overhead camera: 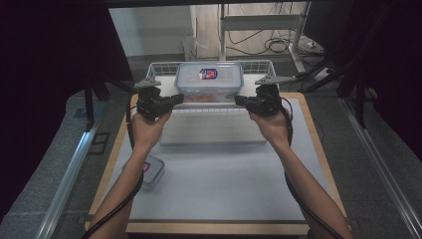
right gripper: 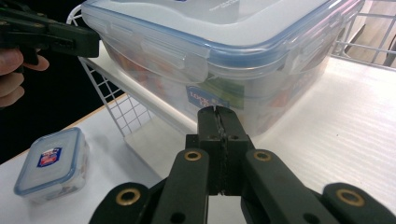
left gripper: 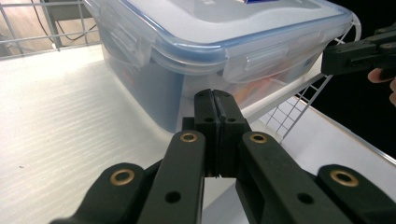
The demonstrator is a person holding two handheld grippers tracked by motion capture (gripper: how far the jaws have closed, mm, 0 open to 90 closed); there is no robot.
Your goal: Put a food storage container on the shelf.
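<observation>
Contents of the large clear container [overhead camera: 209,81] are blurred behind frosted walls; only reddish shapes show. It has a blue-rimmed clip lid with a red-and-blue label and sits in a white wire basket [overhead camera: 159,67] at the table's 12 o'clock edge. The left gripper [overhead camera: 178,98], jaws closed and empty, points at its 9 o'clock side; the right gripper [overhead camera: 240,100], likewise closed, at 3 o'clock.
</observation>
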